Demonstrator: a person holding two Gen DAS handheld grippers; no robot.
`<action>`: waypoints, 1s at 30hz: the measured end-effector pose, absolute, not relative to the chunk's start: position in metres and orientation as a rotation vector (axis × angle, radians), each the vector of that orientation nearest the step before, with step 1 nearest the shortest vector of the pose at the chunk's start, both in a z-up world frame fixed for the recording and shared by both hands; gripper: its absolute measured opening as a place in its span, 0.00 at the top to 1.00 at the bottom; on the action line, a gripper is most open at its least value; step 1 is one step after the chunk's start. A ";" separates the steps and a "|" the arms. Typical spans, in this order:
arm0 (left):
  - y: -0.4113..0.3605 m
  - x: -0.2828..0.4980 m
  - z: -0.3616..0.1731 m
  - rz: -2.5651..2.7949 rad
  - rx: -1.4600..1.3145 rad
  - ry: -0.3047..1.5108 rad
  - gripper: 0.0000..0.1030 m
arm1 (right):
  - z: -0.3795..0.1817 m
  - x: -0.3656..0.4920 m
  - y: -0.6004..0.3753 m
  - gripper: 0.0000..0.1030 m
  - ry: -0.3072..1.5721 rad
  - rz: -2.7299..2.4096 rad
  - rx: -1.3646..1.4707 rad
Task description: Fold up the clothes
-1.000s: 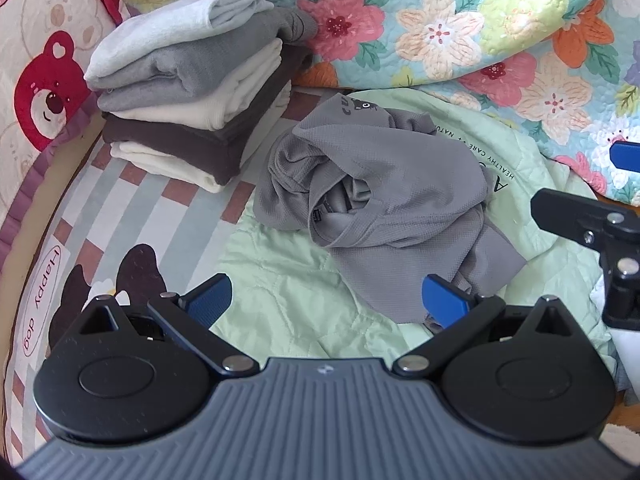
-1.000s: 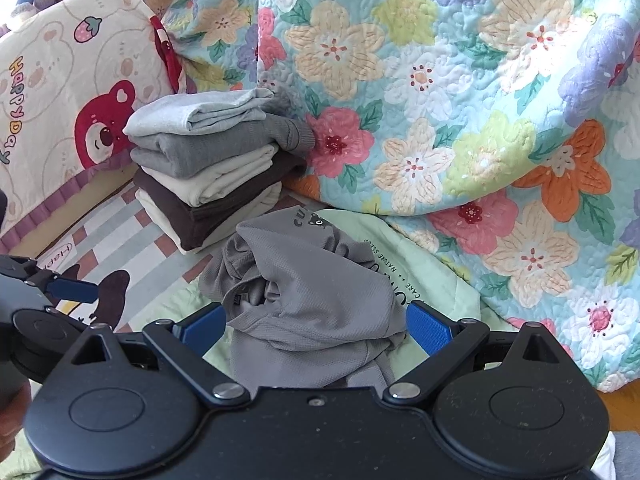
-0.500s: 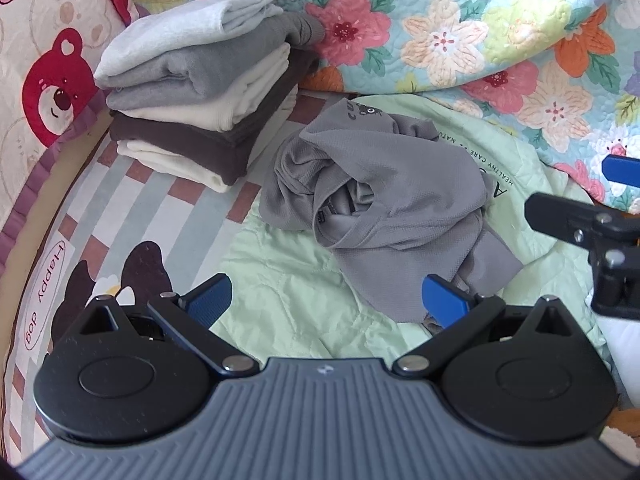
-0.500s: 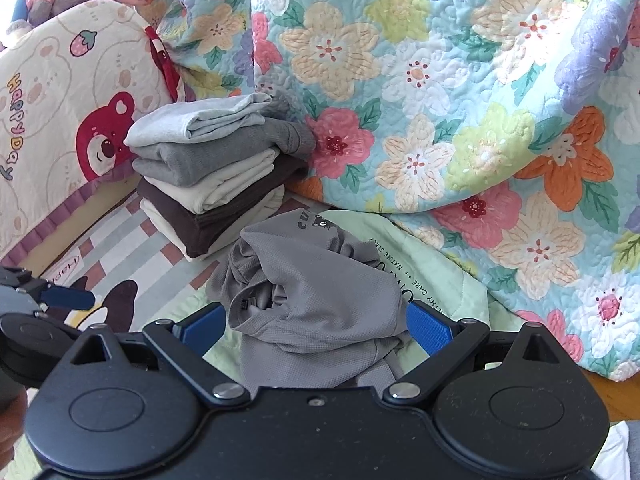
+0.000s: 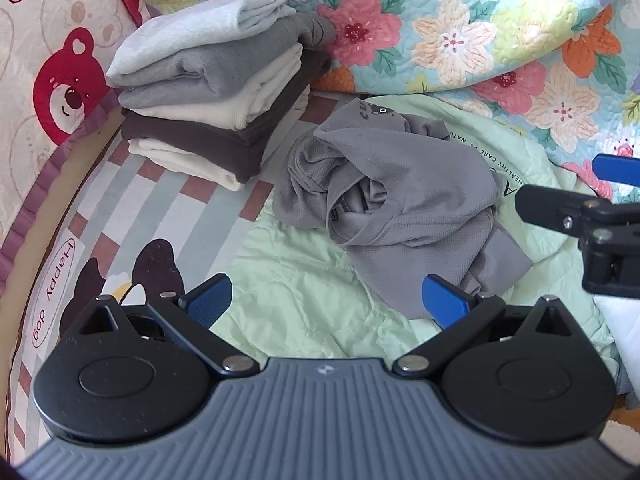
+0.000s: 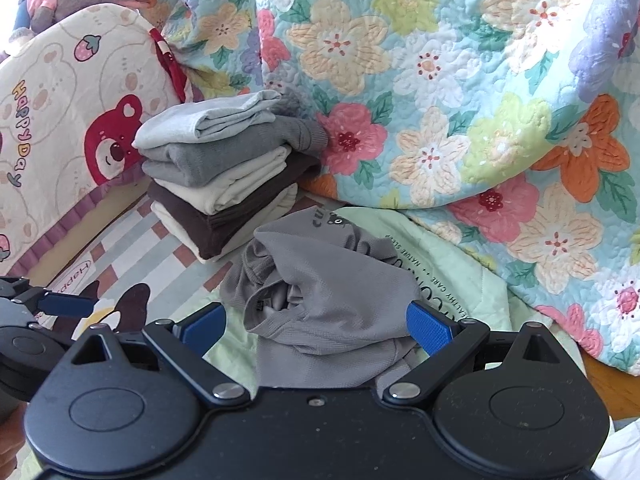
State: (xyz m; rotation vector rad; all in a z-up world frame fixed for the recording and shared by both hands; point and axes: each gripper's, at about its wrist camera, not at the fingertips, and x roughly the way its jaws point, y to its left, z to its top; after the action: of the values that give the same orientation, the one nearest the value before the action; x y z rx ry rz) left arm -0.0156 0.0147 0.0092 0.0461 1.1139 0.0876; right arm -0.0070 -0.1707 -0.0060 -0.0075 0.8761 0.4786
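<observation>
We have drawn both tongs, left and right, nearer the crumpled grey T-shirt at twelve o'clock on the green quilt; both gape empty, grasp pending.

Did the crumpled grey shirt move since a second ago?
Cannot tell. The grey shirt keeps the same crumple and the same spot beside the folded stack; both drift lower in both views, so the cameras moved.

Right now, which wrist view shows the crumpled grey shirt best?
The left wrist view: the crumpled grey shirt lies whole on the green quilt. In the right wrist view, the open right gripper hides its near edge.
</observation>
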 end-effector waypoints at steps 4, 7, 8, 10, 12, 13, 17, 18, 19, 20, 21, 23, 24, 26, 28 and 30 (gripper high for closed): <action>0.012 -0.015 0.008 0.078 0.049 1.115 0.00 | -0.007 -0.009 -0.173 0.04 0.870 0.479 -0.013; 0.010 -0.016 0.007 0.071 0.054 1.116 0.00 | -0.008 -0.008 -0.173 0.04 0.873 0.472 -0.025; 0.010 -0.017 0.007 0.070 0.054 1.117 0.00 | -0.009 -0.008 -0.173 0.04 0.874 0.470 -0.029; 0.011 -0.016 0.005 0.070 0.050 1.123 0.00 | -0.011 -0.006 -0.172 0.04 0.882 0.470 -0.033; 0.013 -0.015 0.004 0.074 0.045 1.128 0.00 | -0.012 -0.005 -0.170 0.04 0.888 0.473 -0.033; 0.014 -0.015 0.003 0.075 0.043 1.131 0.00 | -0.013 -0.005 -0.169 0.04 0.891 0.474 -0.034; 0.016 -0.014 0.001 0.076 0.040 1.135 0.00 | -0.014 -0.006 -0.167 0.04 0.897 0.482 -0.038; 0.016 -0.014 0.000 0.076 0.040 1.135 0.00 | -0.013 -0.006 -0.167 0.04 0.897 0.484 -0.038; 0.015 -0.014 0.000 0.076 0.039 1.134 0.00 | -0.014 -0.007 -0.167 0.04 0.898 0.487 -0.036; 0.015 -0.014 0.000 0.076 0.037 1.134 0.00 | -0.014 -0.007 -0.166 0.04 0.899 0.491 -0.035; 0.015 -0.014 -0.001 0.075 0.034 1.135 0.00 | -0.013 -0.007 -0.166 0.04 0.899 0.490 -0.037; 0.015 -0.014 -0.002 0.085 0.025 1.133 0.00 | -0.013 -0.006 -0.166 0.04 0.897 0.489 -0.039; 0.014 -0.014 -0.002 0.092 0.020 1.131 0.00 | -0.013 -0.006 -0.166 0.04 0.897 0.489 -0.038; 0.013 -0.014 -0.004 0.088 0.017 1.133 0.00 | -0.013 -0.007 -0.166 0.04 0.890 0.497 -0.036; 0.016 -0.012 -0.008 0.085 0.002 1.137 0.00 | -0.013 -0.007 -0.166 0.04 0.879 0.504 -0.039; 0.021 -0.010 -0.015 0.093 -0.019 1.145 0.00 | -0.017 -0.008 -0.163 0.04 0.866 0.508 -0.067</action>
State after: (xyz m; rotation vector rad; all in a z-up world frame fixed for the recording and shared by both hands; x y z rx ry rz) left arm -0.0102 0.0209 -0.0151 -0.0187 1.1452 0.0926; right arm -0.0075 -0.1633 -0.0168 -0.0665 0.8659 0.5083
